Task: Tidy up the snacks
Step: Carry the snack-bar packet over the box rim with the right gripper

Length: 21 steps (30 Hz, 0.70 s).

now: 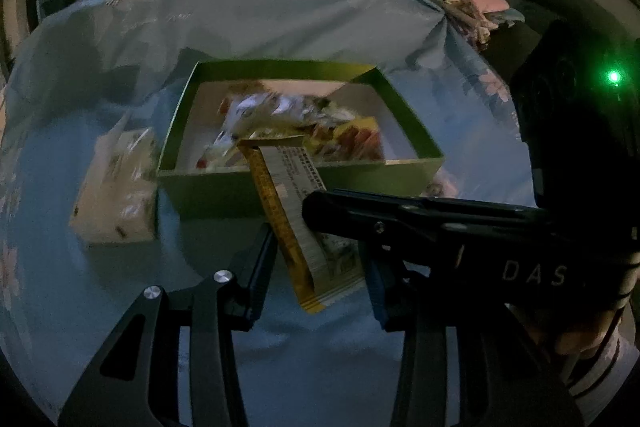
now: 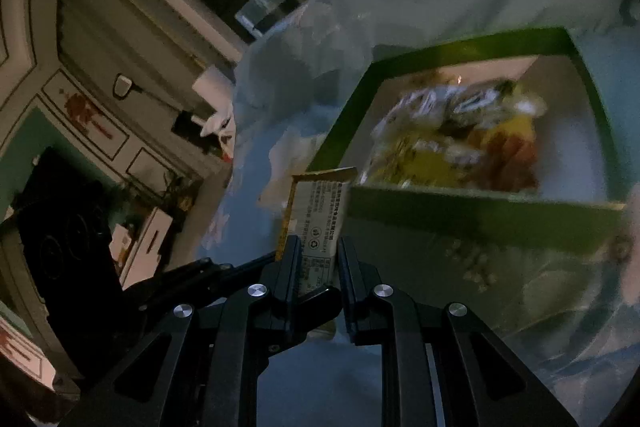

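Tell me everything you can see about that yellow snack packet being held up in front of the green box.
The yellow snack packet is a long, flat, sealed wrapper, foil-like, with yellow edges and a pale back panel of small print and recycling symbols. It is tilted, its top end at the green box rim. The right hand-held gripper clamps it between both fingers. It sits between the left hand-held gripper fingers, which stand apart from it.

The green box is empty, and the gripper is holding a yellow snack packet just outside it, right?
Not quite. The green box already holds a pile of snacks, as the left wrist view shows. The rest is right: the right gripper pinches the yellow snack packet outside it.
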Tool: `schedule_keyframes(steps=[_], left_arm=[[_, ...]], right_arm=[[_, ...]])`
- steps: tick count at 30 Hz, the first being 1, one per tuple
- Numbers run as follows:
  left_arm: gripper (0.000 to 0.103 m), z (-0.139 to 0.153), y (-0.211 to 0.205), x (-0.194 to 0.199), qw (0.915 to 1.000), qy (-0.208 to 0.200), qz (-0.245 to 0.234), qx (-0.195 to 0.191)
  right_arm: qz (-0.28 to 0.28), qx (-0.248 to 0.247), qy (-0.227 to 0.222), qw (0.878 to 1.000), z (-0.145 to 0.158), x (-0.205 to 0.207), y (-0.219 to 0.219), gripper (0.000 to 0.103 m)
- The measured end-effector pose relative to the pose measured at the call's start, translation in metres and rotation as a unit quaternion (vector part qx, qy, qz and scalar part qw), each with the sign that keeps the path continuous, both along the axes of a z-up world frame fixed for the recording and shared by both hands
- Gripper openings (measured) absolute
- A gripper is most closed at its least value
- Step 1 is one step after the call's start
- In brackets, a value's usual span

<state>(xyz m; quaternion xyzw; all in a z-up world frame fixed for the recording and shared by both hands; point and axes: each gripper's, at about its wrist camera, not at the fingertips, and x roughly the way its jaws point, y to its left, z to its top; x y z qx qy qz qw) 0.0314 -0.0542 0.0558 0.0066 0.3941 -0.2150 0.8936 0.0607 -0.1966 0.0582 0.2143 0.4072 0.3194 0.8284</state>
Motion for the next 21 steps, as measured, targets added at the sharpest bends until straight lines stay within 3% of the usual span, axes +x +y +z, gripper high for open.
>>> schedule_keyframes(steps=[12,21], left_arm=[[0.041,0.021,-0.031,0.042,0.9994,-0.026,-0.024,-0.003],[0.040,0.014,-0.045,0.079,0.9993,-0.014,-0.033,-0.010]], right_arm=[[-0.038,0.005,-0.027,0.999,0.026,0.026,-0.039,0.020],[-0.055,0.007,-0.016,0.998,0.016,0.060,-0.052,0.021]])
